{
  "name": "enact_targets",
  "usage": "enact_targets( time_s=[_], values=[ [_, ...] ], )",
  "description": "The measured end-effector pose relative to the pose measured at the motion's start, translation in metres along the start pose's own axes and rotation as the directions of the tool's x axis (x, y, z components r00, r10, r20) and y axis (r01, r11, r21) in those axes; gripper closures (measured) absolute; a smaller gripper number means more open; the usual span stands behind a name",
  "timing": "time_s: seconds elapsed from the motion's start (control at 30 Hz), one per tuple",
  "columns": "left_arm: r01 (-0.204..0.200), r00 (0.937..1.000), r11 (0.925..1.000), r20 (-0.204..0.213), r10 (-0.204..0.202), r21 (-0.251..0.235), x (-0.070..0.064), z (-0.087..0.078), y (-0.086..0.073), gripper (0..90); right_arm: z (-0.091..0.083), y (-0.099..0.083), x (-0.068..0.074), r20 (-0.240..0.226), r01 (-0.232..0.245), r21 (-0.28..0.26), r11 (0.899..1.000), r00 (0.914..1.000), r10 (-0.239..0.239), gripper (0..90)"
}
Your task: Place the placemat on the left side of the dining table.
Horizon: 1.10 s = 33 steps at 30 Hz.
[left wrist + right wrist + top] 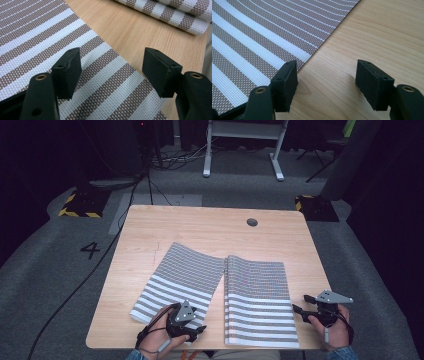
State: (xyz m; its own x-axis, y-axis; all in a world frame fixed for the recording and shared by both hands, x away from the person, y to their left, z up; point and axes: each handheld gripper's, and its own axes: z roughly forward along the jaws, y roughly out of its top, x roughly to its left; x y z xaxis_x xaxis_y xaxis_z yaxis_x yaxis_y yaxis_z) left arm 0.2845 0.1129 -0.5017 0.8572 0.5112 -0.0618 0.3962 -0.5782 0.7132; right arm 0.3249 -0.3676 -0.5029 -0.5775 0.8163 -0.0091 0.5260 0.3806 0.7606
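At the near edge of the light wooden bench [150, 227] we see the left gripper [112, 68], jaws wide apart and holding nothing, poised over the near corner of the single brown-and-white striped woven placemat [182, 277]. The right gripper [327, 80], likewise wide open and empty, sits over bare wood just beside the right edge of the stack of brown-and-white striped woven placemats [260, 300]. Farther off we note a round grey cable hole [252, 222] in the bench.
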Motion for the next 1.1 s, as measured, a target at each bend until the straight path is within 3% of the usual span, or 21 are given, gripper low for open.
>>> enact_targets(
  time_s=[0.07,0.17,0.3,0.47,0.57,0.7,0.8,0.87,0.97,1.0,1.1],
  values=[
    [-0.034,0.9991,0.9994,-0.027,0.034,0.001,0.000,0.000,-0.001,37.8,0.000,0.000,0.000,0.000,0.000,0.000,1.000,1.0000,0.000,34.4],
    [-0.038,0.9987,0.9993,-0.035,0.038,0.000,0.002,-0.002,-0.001,41.1,0.000,0.000,0.000,0.000,0.000,0.000,1.000,1.0000,0.000,34.4],
    [0.019,0.9997,0.9996,-0.018,-0.019,-0.022,0.009,-0.004,-0.002,51.4,0.000,0.000,0.000,0.000,0.000,0.000,1.000,1.0000,0.000,34.3],
    [0.085,0.9961,0.9953,-0.017,-0.086,-0.045,0.017,-0.010,-0.004,73.0,0.000,0.000,0.000,0.000,0.000,0.000,1.000,1.0000,0.000,34.4],
    [0.093,0.9950,0.9940,-0.030,-0.095,-0.058,0.018,-0.018,-0.004,82.4,0.000,0.000,0.000,0.000,0.001,-0.001,1.000,1.0000,-0.001,34.3],
    [0.091,0.9934,0.9900,-0.059,-0.098,-0.108,0.018,-0.030,0.001,85.0,0.000,0.000,0.000,0.001,0.001,-0.001,1.000,1.0000,-0.001,34.2],
    [0.108,0.9898,0.9794,-0.073,-0.122,-0.170,0.025,-0.045,0.005,85.7,0.000,0.000,0.000,0.002,0.006,0.001,1.000,1.0000,-0.006,34.2],
    [0.132,0.9855,0.9677,-0.077,-0.151,-0.215,0.034,-0.058,0.008,85.8,0.000,0.000,0.000,0.001,0.006,0.001,1.000,1.0000,-0.006,34.2],
    [0.186,0.9686,0.9366,-0.105,-0.225,-0.297,0.051,-0.080,0.009,85.9,0.000,0.000,0.000,0.002,0.005,0.001,1.000,1.0000,-0.005,34.0],
    [0.196,0.9623,0.9293,-0.121,-0.244,-0.313,0.055,-0.084,0.009,85.9,0.000,0.000,0.000,0.001,0.005,0.001,1.000,1.0000,-0.005,33.9],
    [0.207,0.9401,0.9169,-0.190,-0.283,-0.342,0.070,-0.100,0.008,86.1,0.000,0.000,0.000,0.002,0.005,0.001,1.000,1.0000,-0.005,33.9]
  ],
)
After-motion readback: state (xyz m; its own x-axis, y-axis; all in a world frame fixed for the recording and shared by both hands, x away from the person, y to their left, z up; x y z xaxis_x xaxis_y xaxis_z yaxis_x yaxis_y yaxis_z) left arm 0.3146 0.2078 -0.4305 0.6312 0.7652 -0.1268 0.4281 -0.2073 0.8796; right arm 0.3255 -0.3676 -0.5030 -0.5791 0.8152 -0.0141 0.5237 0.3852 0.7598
